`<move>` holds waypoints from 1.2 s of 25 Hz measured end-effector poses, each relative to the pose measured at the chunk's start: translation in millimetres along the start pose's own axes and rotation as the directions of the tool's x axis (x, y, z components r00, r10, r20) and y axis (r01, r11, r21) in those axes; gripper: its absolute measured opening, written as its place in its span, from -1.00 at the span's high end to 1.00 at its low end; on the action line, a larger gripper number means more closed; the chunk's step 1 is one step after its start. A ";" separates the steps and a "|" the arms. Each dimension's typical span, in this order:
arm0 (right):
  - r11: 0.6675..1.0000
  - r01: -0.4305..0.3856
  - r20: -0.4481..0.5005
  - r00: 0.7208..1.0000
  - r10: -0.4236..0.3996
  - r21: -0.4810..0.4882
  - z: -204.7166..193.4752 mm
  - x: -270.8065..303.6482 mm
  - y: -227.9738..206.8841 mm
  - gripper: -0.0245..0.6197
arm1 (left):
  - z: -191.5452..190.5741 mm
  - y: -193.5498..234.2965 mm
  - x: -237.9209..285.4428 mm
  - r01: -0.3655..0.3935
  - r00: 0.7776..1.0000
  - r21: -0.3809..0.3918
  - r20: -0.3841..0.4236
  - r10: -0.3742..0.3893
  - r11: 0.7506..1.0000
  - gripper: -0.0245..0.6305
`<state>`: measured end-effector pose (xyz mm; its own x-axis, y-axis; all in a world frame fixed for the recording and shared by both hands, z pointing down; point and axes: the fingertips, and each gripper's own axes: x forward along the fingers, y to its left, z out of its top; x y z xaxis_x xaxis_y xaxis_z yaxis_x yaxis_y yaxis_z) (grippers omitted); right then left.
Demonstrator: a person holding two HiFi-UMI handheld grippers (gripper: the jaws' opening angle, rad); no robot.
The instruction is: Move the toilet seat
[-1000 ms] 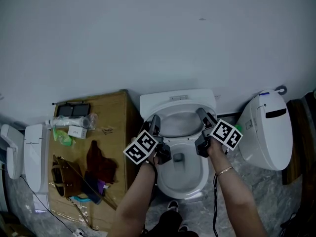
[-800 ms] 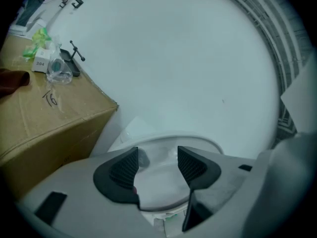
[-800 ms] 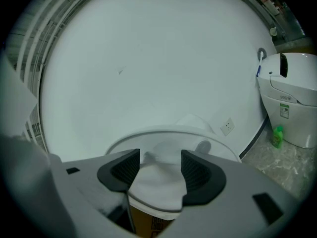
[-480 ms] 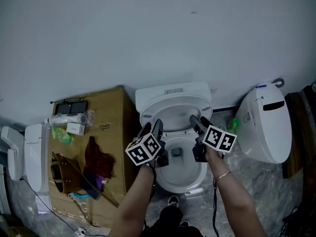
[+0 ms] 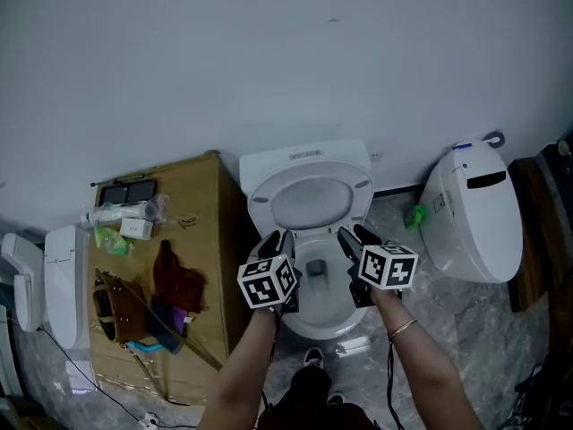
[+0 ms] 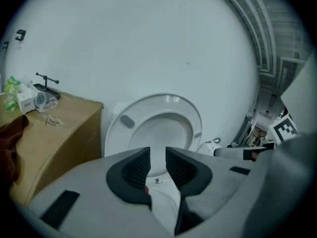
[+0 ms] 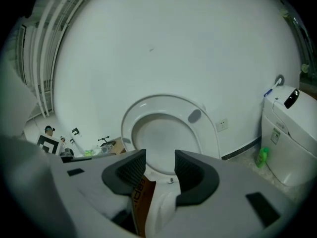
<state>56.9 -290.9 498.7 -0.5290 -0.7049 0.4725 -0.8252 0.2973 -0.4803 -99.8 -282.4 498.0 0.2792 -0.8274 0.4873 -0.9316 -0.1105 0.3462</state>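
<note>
The white toilet seat point(image 5: 309, 176) stands raised, leaning back towards the wall above the open bowl point(image 5: 319, 313). In both gripper views, the seat ring point(image 6: 118, 128) point(image 7: 204, 128) faces me a little beyond the jaws. My left gripper point(image 5: 280, 242) hovers over the bowl's left rim and my right gripper point(image 5: 349, 237) over its right rim, both short of the seat. The left gripper point(image 6: 157, 163) is closing with a narrow gap. The right gripper point(image 7: 160, 168) is closing with a wider gap. Nothing lies between either pair of jaws.
A cardboard box point(image 5: 204, 206) stands left of the toilet, carrying a brown bag point(image 5: 116, 310), a dark red cloth point(image 5: 177, 285) and small packages. A second white toilet point(image 5: 472, 222) and a green bottle point(image 5: 414, 215) are at the right. The wall is close behind.
Both grippers have drawn back from the sides of the raised seat towards me, over the bowl. Their jaws have narrowed. The seat stays upright.
</note>
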 end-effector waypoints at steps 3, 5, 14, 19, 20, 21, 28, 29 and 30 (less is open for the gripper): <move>0.999 -0.003 -0.020 1.000 0.003 -0.043 -13.2 -13.3 7.8 0.33 | -8.8 -4.1 -11.4 -0.004 1.000 0.028 -0.018 0.004 1.000 0.61; 0.997 0.008 -0.029 1.000 -0.011 -0.083 -20.4 -22.8 11.2 0.38 | -13.4 -8.7 -19.0 -0.002 1.000 0.054 -0.027 0.004 0.999 0.63; 0.981 0.062 -0.026 0.997 -0.068 -0.184 -41.2 -68.6 27.3 0.77 | -26.6 -25.5 -63.9 -0.006 1.000 0.156 -0.012 0.008 0.988 0.75; 0.969 0.080 0.014 0.997 -0.079 -0.234 -43.7 -96.1 38.6 0.84 | -30.8 -36.0 -94.5 -0.002 1.000 0.188 0.008 0.000 0.982 0.80; 0.965 0.082 0.020 0.997 -0.080 -0.248 -44.6 -101.7 40.5 0.85 | -31.1 -38.2 -100.4 0.001 1.000 0.198 0.011 -0.003 0.980 0.81; 0.963 0.083 0.023 0.997 -0.079 -0.257 -46.0 -107.5 42.4 0.86 | -31.5 -40.2 -106.3 0.003 1.000 0.208 0.015 -0.006 0.978 0.81; 0.969 0.081 0.069 0.995 -0.066 -0.232 -52.1 -146.0 56.1 0.87 | -31.9 -49.9 -143.9 0.007 0.999 0.231 0.049 -0.018 0.973 0.83; 0.969 0.083 0.075 0.995 -0.067 -0.233 -52.9 -151.1 57.6 0.88 | -32.2 -51.0 -148.5 0.006 0.998 0.230 0.053 -0.019 0.973 0.83; 0.969 0.084 0.081 0.994 -0.067 -0.233 -54.2 -156.3 59.0 0.88 | -32.7 -51.8 -153.2 0.006 0.998 0.230 0.057 -0.019 0.973 0.83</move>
<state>80.2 -128.2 436.5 -0.4548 -0.7730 0.4423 -0.8902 0.3788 -0.2532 -86.7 -131.9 431.7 0.2835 -0.8551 0.4341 -0.9585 -0.2390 0.1552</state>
